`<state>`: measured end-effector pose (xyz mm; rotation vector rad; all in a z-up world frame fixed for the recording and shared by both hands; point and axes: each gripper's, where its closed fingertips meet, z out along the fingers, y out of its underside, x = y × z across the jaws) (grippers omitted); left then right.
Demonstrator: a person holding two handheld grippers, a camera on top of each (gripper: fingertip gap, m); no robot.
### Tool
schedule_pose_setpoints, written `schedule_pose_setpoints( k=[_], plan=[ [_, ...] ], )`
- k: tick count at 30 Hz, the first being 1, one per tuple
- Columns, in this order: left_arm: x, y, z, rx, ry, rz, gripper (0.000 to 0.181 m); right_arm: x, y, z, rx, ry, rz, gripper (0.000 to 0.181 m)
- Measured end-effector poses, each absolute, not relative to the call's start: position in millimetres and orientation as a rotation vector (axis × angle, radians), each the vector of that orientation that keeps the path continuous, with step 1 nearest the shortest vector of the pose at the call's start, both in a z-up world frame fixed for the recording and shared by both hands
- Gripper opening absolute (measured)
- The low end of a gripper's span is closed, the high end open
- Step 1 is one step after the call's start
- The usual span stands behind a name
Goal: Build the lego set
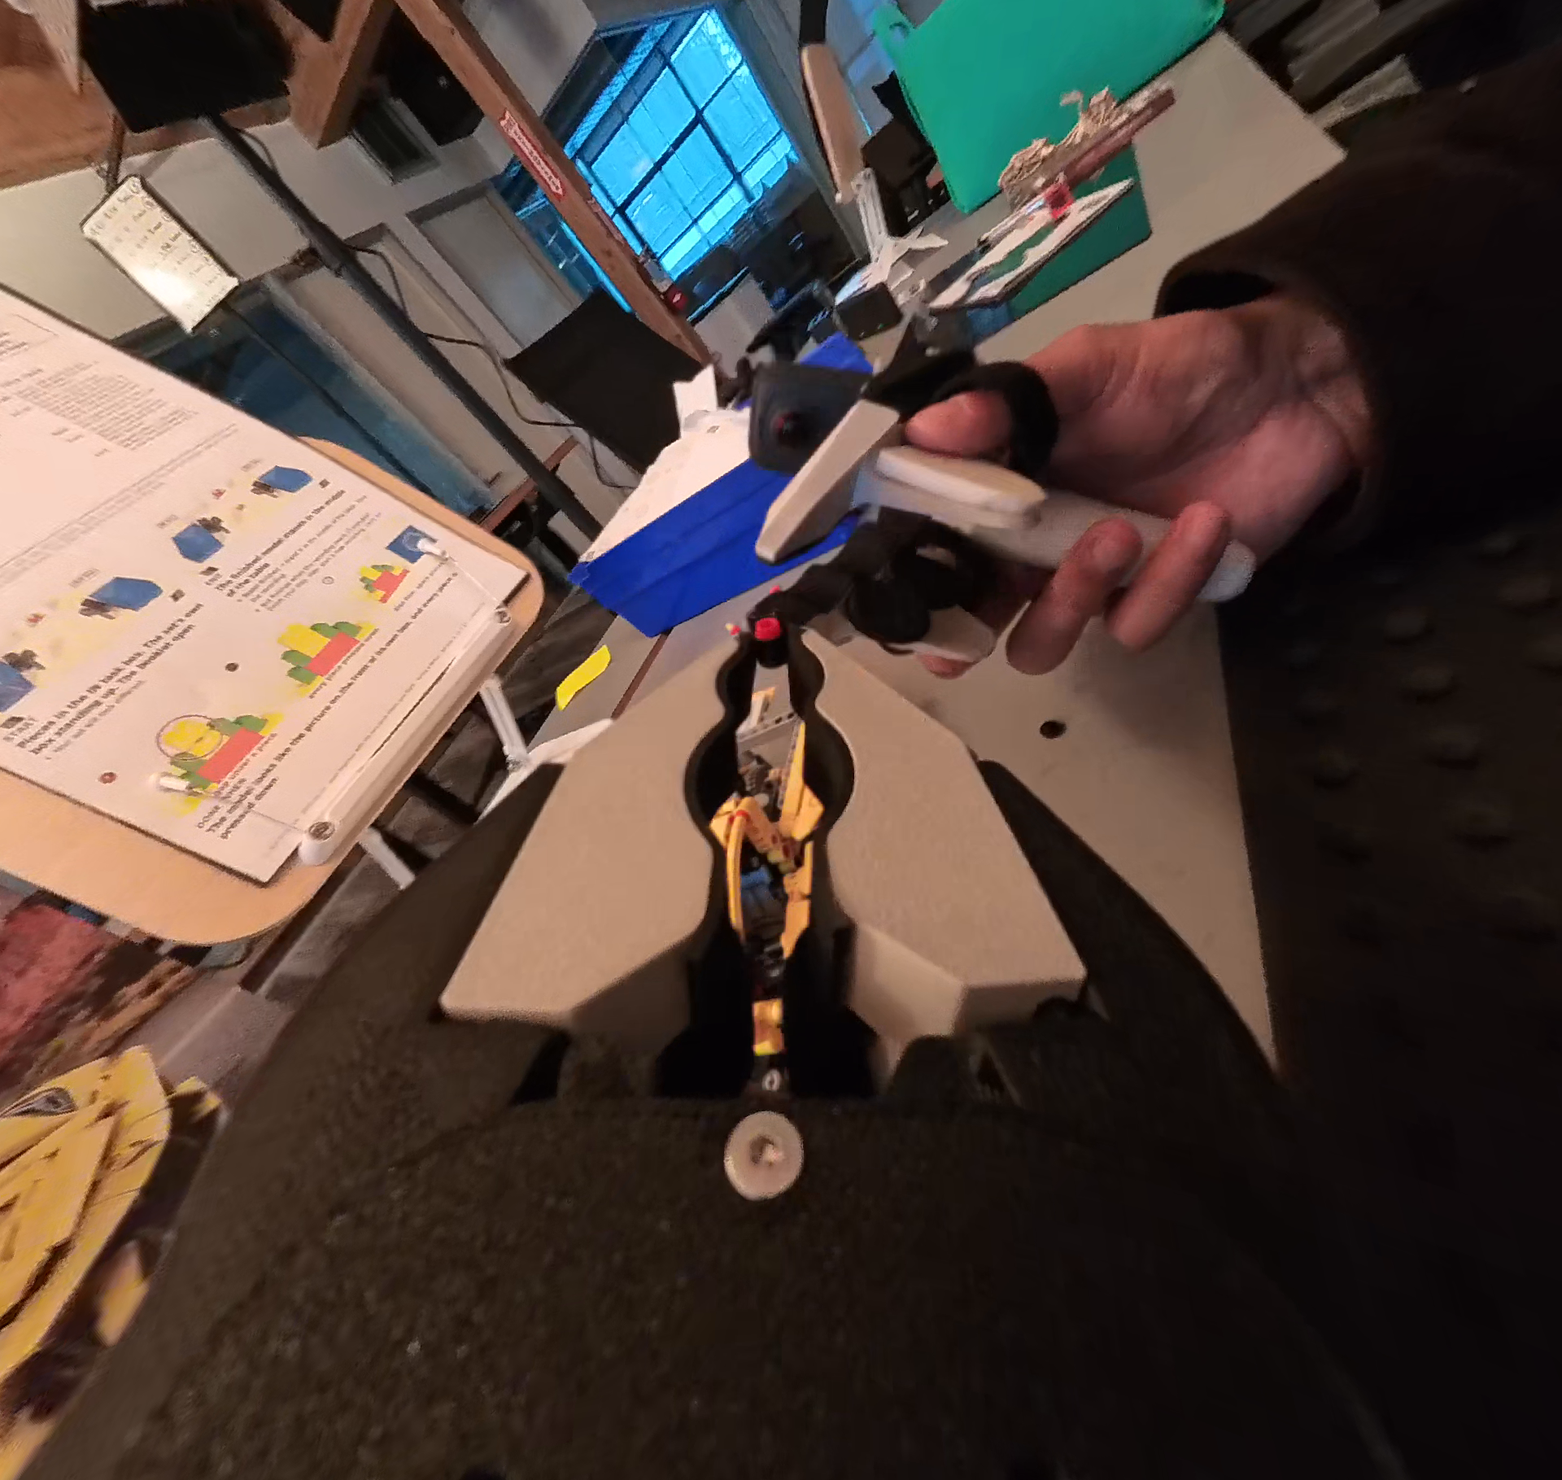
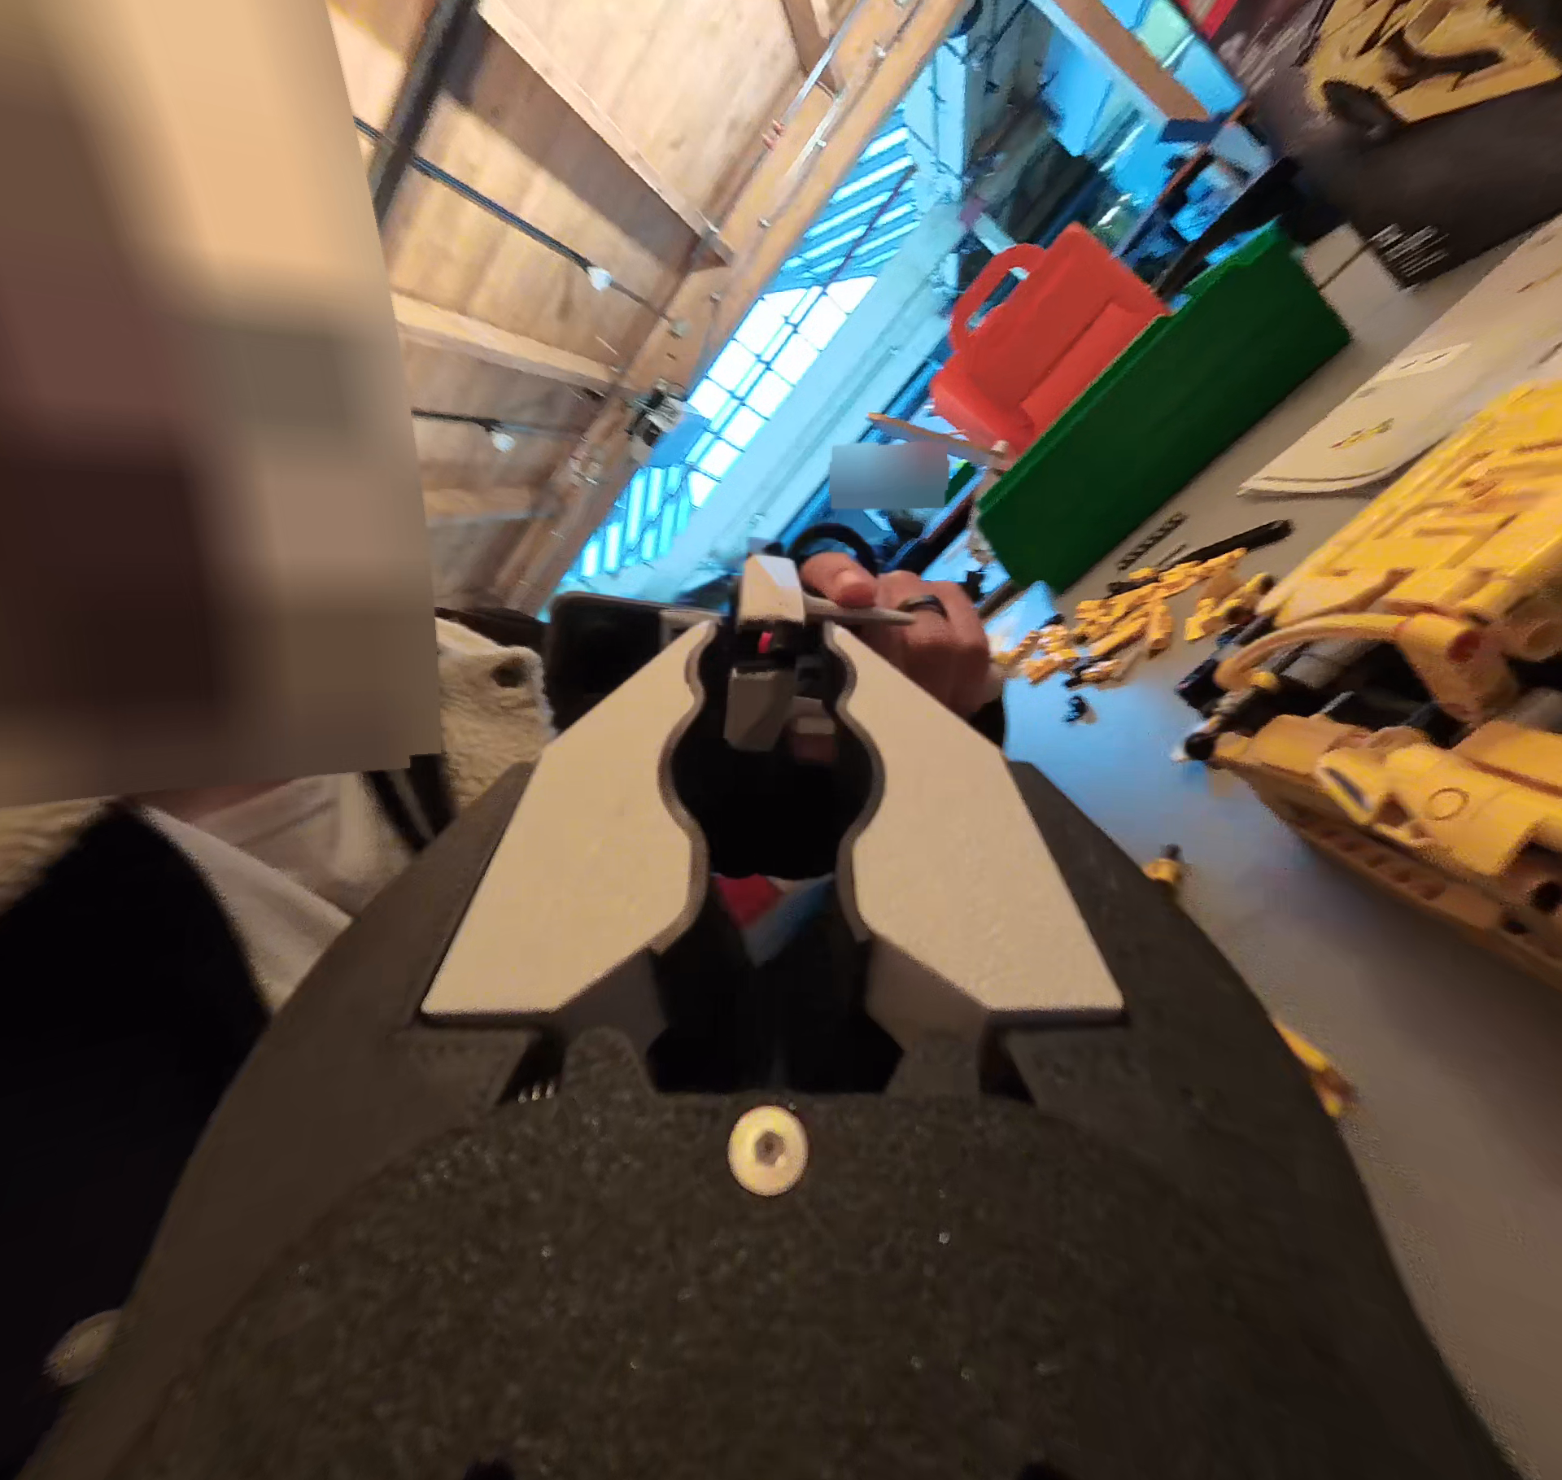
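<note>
We held two grippers: the left gripper [image 1: 767, 645] had its jaws pinched on a small red pin [image 1: 767, 628], and the right gripper [image 2: 765, 636], jaws nearly together, met it tip to tip, though we could not tell whether it gripped anything. On the counter [image 2: 1124, 797] lay one big yellow model [image 2: 1386, 729] beside a loose heap of yellow pieces [image 2: 1107, 632]. Three bins stood behind: green [image 2: 1158, 416], red [image 2: 1040, 340], blue [image 1: 701, 526], contents hidden.
</note>
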<state>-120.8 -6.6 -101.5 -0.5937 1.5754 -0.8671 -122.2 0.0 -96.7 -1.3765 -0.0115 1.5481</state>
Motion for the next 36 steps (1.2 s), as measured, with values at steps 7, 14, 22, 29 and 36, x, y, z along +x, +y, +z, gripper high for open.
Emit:
schedule_pose_setpoints(
  k=[7, 14, 22, 29, 36],
  plan=[
    [-123.1, -14.9, -104.8, -0.544, 1.611, -0.865, 0.007, -134.8, -5.1, -103.2, -1.436, -0.066, 1.598, 0.009],
    [-129.1, -26.4, -89.5, -0.515, 1.536, -0.982, 0.007, -140.9, -17.2, -87.3, -1.228, -0.014, 1.993, 0.007],
    [-126.1, -15.2, -90.2, -0.703, 1.561, -1.138, 0.007, -111.4, -8.4, -95.0, -1.388, -0.019, 1.601, 0.011],
    [-112.5, 10.0, -122.4, -1.015, 1.655, -1.213, 0.007, -43.8, -61.5, -178.2, -2.126, -0.465, 0.444, 0.015],
    [-108.9, 2.4, -147.9, -1.089, 1.763, -1.195, 0.007, -59.4, -56.9, -239.5, -2.332, -0.648, 0.248, 0.020]
  ],
)
